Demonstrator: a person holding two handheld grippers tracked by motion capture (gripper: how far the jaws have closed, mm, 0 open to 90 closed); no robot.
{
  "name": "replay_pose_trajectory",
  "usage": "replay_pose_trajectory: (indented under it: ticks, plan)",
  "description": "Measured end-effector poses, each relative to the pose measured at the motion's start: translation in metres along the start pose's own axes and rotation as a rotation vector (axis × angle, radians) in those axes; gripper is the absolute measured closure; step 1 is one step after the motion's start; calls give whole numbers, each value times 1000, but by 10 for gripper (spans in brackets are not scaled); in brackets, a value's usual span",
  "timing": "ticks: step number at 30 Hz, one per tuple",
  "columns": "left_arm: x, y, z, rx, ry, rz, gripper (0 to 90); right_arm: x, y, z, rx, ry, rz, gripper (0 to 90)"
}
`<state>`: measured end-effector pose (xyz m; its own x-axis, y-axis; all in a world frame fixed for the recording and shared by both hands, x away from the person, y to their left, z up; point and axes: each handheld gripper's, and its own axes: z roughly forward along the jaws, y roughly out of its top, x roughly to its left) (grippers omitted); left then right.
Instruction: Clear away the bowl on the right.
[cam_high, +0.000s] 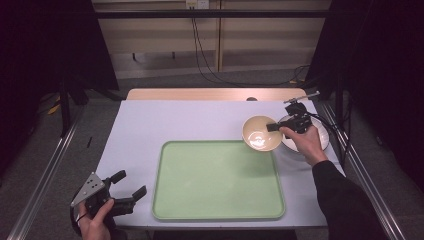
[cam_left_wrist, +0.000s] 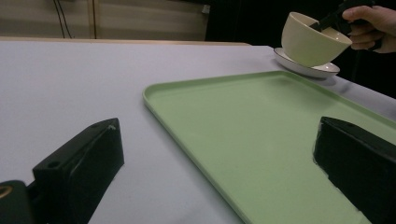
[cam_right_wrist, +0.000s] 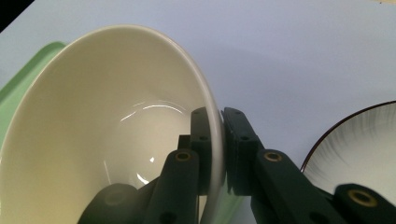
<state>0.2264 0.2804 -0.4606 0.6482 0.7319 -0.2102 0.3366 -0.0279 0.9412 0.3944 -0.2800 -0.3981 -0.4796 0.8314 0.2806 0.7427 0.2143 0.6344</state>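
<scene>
pale grey table | flat light-green plastic tray, bare | cream glazed ceramic bowl held tilted, clear of the table, over the tray's far right corner: likely rigid, slick, breakable, fairly heavy, best gripped at the rim | white dark-rimmed plate beside it | right gripper clamped across the bowl's rim wall | left gripper jaws spread, empty, near the tray's left edge

Lab, dark curtains, framed table
</scene>
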Motion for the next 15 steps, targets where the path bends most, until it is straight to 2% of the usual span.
replay_pose_trajectory:
  ticks: [15]
  plan:
    - [0,0,0,-1,0,-1,18,-2,-6,24,67,-6,-5,834]
